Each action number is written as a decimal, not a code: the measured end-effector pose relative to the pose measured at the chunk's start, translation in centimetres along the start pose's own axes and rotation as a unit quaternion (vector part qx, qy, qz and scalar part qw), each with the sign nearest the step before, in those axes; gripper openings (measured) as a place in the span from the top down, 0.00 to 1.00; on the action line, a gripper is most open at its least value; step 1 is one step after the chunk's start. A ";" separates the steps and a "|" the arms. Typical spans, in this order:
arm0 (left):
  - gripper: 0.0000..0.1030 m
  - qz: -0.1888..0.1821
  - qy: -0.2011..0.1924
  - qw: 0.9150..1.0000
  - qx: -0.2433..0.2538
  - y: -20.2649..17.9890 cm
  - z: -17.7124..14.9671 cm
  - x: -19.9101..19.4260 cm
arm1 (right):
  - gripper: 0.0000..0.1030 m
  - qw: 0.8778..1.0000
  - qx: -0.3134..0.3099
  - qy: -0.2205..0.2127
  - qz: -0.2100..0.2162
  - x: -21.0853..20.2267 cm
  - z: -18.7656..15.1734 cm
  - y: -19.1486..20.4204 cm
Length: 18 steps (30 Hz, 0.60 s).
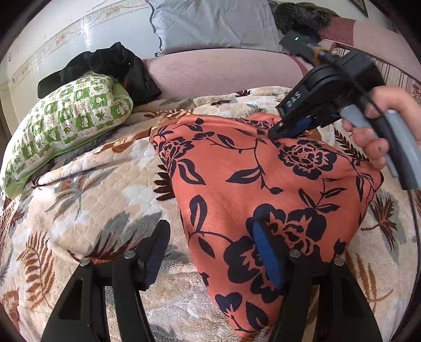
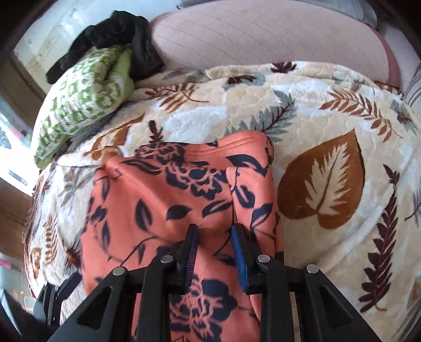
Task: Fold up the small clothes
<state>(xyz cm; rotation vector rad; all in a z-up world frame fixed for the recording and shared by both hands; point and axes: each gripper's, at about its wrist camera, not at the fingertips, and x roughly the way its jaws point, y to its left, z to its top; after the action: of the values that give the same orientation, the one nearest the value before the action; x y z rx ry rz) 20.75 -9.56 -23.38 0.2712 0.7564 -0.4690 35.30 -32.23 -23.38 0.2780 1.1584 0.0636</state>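
An orange garment with dark blue flowers lies partly folded on the leaf-patterned blanket. My left gripper stands open at the garment's near left edge. Its blue-padded finger rests over the cloth and the other finger is over the blanket, with nothing pinched. My right gripper, held by a hand, pinches the garment's far part. In the right wrist view the gripper is shut on a raised fold of the orange garment.
A green-and-white patterned bundle with black clothes on top lies at the far left. A pink cushion and a grey pillow stand behind. The blanket stretches bare to the right of the garment.
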 end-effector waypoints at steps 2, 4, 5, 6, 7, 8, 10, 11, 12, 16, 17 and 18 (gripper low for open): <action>0.35 -0.001 0.000 1.000 0.000 0.0 0.0 0.1 | 0.72 1.000 0.011 0.015 0.004 2.3 0.9 -0.6; 0.35 -0.001 0.001 1.000 0.000 0.0 0.0 0.1 | 0.72 1.000 0.021 0.009 0.007 2.9 1.4 -0.8; 0.35 -0.002 0.001 1.000 -0.001 0.1 0.1 0.1 | 0.72 1.000 0.026 0.011 0.007 2.9 1.6 -0.7; 0.34 -0.003 0.002 1.000 -0.003 0.1 0.0 0.1 | 0.72 0.999 0.028 0.015 0.004 2.8 1.7 -0.6; 0.34 -0.004 0.003 1.000 -0.004 0.2 0.0 0.1 | 0.72 1.000 0.026 0.017 -0.002 2.6 1.8 -0.4; 0.34 -0.005 0.004 1.000 -0.005 0.2 0.0 0.1 | 0.72 1.000 0.020 0.015 -0.007 2.1 1.8 0.0; 0.34 -0.006 0.004 1.000 -0.006 0.2 0.0 0.1 | 0.70 1.000 0.002 0.001 0.009 0.7 2.0 1.2; 0.34 -0.006 0.004 1.000 -0.007 0.2 0.0 0.1 | 0.70 0.999 -0.006 -0.004 0.037 0.0 2.1 1.9; 0.34 -0.006 0.004 1.000 -0.008 0.2 0.0 0.2 | 0.70 0.998 -0.014 -0.007 0.069 -0.6 2.1 2.9; 0.34 -0.003 0.003 1.000 -0.009 0.1 0.1 0.3 | 0.70 0.992 -0.065 -0.004 0.109 -0.3 2.4 7.6; 0.34 -0.003 0.003 1.000 -0.009 0.1 0.1 0.3 | 0.70 0.991 -0.073 0.008 0.109 0.8 2.5 8.6; 0.34 -0.002 0.003 1.000 -0.009 0.2 0.1 0.3 | 0.70 0.991 -0.076 0.023 0.108 2.1 2.5 9.4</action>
<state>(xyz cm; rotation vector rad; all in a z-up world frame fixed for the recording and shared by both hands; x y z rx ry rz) 21.12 -9.56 -23.54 0.2547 0.7676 -0.4655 39.31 -23.28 -21.95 0.2678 1.1589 0.3487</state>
